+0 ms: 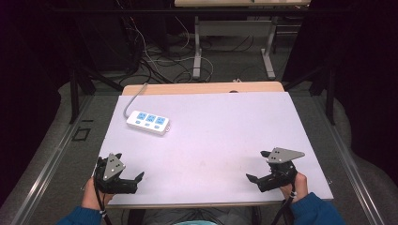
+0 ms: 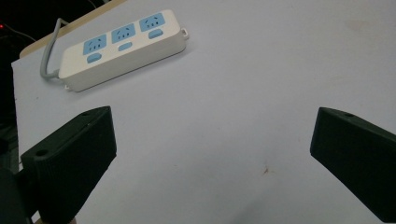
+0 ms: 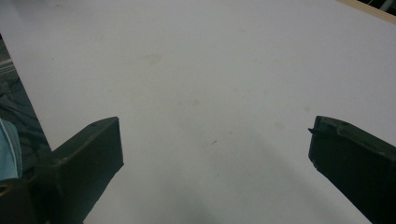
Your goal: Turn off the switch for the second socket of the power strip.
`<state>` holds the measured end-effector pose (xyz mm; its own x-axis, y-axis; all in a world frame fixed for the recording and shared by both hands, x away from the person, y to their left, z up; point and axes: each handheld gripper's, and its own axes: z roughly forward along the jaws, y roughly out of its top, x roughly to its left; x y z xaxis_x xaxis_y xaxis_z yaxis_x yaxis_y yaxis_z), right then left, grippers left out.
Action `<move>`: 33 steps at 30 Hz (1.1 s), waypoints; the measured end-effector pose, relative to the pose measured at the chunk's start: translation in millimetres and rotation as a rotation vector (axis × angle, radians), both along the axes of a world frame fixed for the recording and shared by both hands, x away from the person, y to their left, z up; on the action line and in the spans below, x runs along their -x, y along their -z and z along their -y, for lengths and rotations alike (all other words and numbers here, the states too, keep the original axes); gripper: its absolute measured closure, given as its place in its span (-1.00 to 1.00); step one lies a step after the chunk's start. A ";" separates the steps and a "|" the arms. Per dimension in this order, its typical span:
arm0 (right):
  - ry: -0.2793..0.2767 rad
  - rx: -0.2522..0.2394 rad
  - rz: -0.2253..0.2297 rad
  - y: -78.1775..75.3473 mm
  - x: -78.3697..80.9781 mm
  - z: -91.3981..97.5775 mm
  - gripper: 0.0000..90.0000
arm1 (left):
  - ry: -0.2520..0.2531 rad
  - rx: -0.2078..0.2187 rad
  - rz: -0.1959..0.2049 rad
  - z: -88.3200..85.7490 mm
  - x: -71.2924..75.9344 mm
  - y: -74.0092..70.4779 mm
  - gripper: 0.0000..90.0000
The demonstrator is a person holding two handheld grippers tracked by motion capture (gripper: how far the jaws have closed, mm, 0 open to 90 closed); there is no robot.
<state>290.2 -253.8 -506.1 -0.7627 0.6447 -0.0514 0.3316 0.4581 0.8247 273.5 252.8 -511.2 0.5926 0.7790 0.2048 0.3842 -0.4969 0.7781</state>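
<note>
My left claw (image 1: 126, 174) rests at the near left corner of the surface (image 1: 220, 136), released, its jaws standing wide apart with nothing between them; in the left gripper view (image 2: 212, 154) the black ribbed jaws frame bare surface. My right claw (image 1: 262, 166) sits at the near right, likewise released and holding nothing, its jaws spread over plain surface in the right gripper view (image 3: 215, 154).

The power strip (image 1: 148, 121) lies on the far left part of the surface, well apart from both claws. It is ahead of my left claw and slightly to its right, and far to the left of my right claw. The left claw is clearly the nearer. In the high view its long axis runs roughly left to right, with the right end angled a little nearer to me. I judge that a grasp would have to close across the short width, so the left claw would need to approach with its jaws set across that axis.

The power strip is a white, hard plastic bar with rounded corners, carrying three blue socket faces in a row, each with a blue button beside it. A grey cord (image 1: 134, 97) leaves its left end and curves away over the far edge. The surface is a smooth, matt, pale lilac sheet, faintly stained, laid over a wooden top whose far edge shows.
</note>
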 end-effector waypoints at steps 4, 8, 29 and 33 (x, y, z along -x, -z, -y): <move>0.001 0.002 0.000 0.2 -0.2 0.1 -0.94 | -0.003 0.000 0.003 0.0 -0.2 -0.8 -0.99; -0.004 0.006 0.004 0.2 -1.2 0.5 -0.94 | -0.007 -0.006 0.008 0.5 -1.1 -0.9 -0.99; -0.005 0.010 0.005 0.3 -1.7 0.0 -0.94 | -0.037 -0.012 0.019 3.9 -10.0 -17.7 -1.00; -0.006 0.019 -0.002 -0.4 -1.3 0.2 -0.94 | -0.044 -0.013 0.020 3.3 -13.5 -20.3 -1.00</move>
<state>291.5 -254.0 -505.7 -0.7664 0.6393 -0.0624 0.3306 0.4759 0.8150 287.0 249.4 -490.8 0.5534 0.8016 0.2263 0.3909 -0.4898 0.7793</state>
